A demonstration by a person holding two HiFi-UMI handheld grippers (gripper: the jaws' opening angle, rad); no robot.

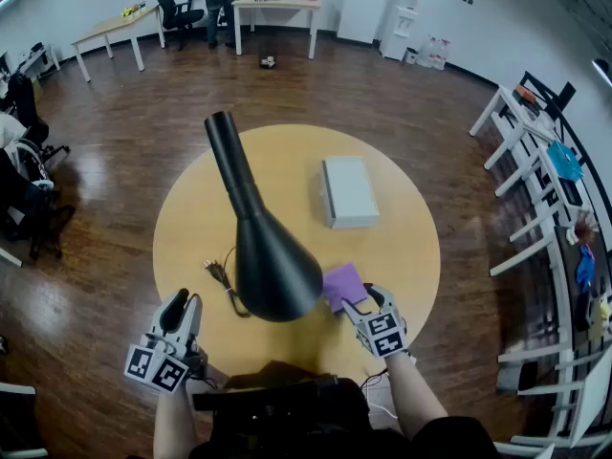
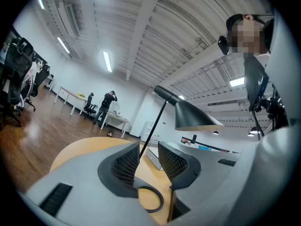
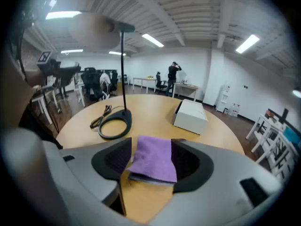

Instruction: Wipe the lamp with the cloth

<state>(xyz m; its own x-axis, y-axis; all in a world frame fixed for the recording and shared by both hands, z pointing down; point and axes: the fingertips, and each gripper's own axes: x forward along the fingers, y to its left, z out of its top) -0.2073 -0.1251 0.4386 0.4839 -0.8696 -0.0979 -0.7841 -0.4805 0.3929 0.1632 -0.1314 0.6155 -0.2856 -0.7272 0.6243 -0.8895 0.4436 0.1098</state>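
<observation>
Two grippers at near edge of counter [image 1: 402, 228].

Right gripper [image 1: 359, 303]: tilted down, jaws spread wide and straddling the cloth [image 3: 153, 160]. Cloth is purple, folded, flat on the counter. Its near end sits between the jaws and its long axis runs straight away along them. Cloth edge lies close against one jaw and a gap shows at the other. No pinch evident, so I read it as not yet held.

Left gripper [image 1: 185, 304]: roughly level at near-left of the counter. Jaws partly apart, nothing between them. The lamp's stem [image 2: 155, 124] shows through the gap, but well beyond it.

Lamp [image 1: 273, 266]: black. Ring base [image 3: 114, 123] stands on the counter just left of and beyond the cloth. Stem is upright, and the cone shade [image 2: 193, 117] hangs out toward the person, above the cloth's left side.

Key relation: the cloth is already centred in the right jaws, so that hand is the nearer by far. Judgement: next step is a plain close, then a lift up and left to the shade.

Nearby: cord [image 1: 222, 280] trails from the base on the left, clear of the cloth. White box [image 1: 348, 191] sits farther back on the counter, well apart.

Obstruction: only the shade's rim overhead, which a straight lift could bump.
</observation>
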